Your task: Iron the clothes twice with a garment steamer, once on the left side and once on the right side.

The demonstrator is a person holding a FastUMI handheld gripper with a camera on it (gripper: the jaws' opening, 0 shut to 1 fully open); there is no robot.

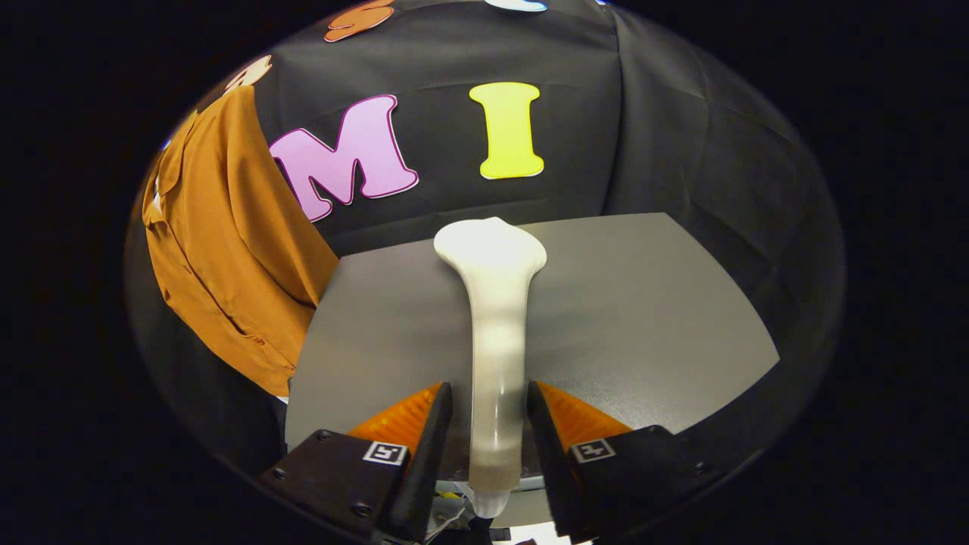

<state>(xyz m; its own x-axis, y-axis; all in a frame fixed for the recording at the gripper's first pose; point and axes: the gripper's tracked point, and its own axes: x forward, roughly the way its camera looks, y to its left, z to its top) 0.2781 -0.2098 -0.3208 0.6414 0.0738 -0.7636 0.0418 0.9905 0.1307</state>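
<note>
Fingers (490,424) clamping white steamer (496,318), orange shirt (227,235) hanging beyond

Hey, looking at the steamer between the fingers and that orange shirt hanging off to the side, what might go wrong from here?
1. The fingers flank the white steamer handle with slivers of gap showing; if the grip is loose, the steamer may slip or twist as it swings.
2. The orange shirt hangs well off to the side of the steamer's head, beyond the grey table edge; the swing over could clip that edge.
3. The shirt hangs in loose folds, so a pass may bunch the fabric rather than smooth it.
</note>
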